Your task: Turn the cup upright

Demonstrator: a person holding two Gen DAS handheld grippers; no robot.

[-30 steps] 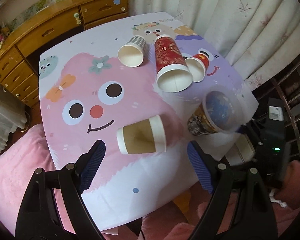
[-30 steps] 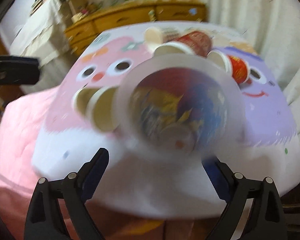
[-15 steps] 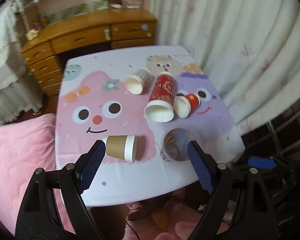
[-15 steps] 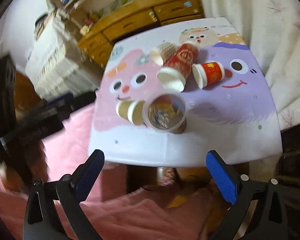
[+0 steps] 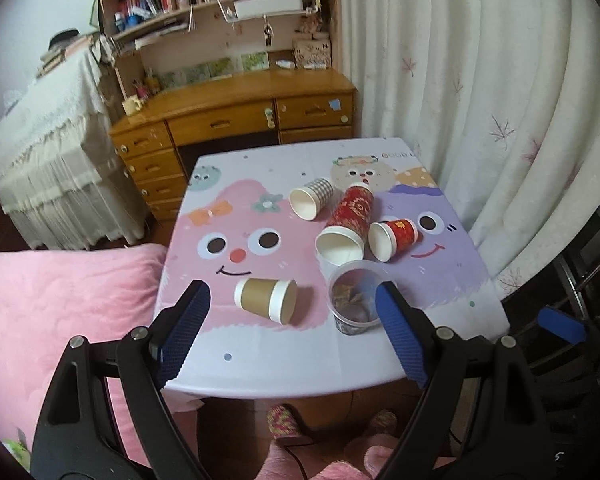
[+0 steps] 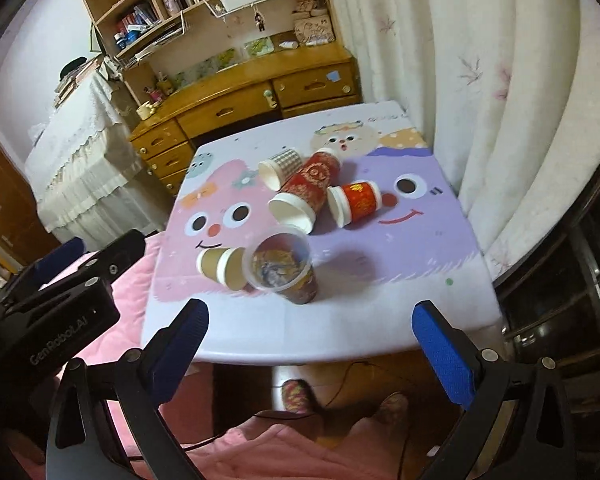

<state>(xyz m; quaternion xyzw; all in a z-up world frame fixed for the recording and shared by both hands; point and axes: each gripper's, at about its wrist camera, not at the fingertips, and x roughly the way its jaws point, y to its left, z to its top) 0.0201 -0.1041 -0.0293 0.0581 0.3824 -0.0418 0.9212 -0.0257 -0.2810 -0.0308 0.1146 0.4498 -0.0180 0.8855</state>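
clear patterned cup [image 5: 354, 300] stands upright near the table's [image 5: 284, 364] front edge, mouth up, long axis vertical; brown cup [image 5: 266, 300] lies at its 9 o'clock; left hand-held gripper [image 5: 294, 334] and right hand-held gripper [image 6: 310, 350] both spread wide, gripping nothing

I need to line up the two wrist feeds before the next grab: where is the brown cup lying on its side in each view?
Left wrist: brown cup lies on its side low and left of centre, between the left tool's tips, mouth facing right.
Right wrist: brown cup sits left of centre, above the right tool, touching or just short of the clear cup.
Shared landmark: the upright clear cup just right of it.
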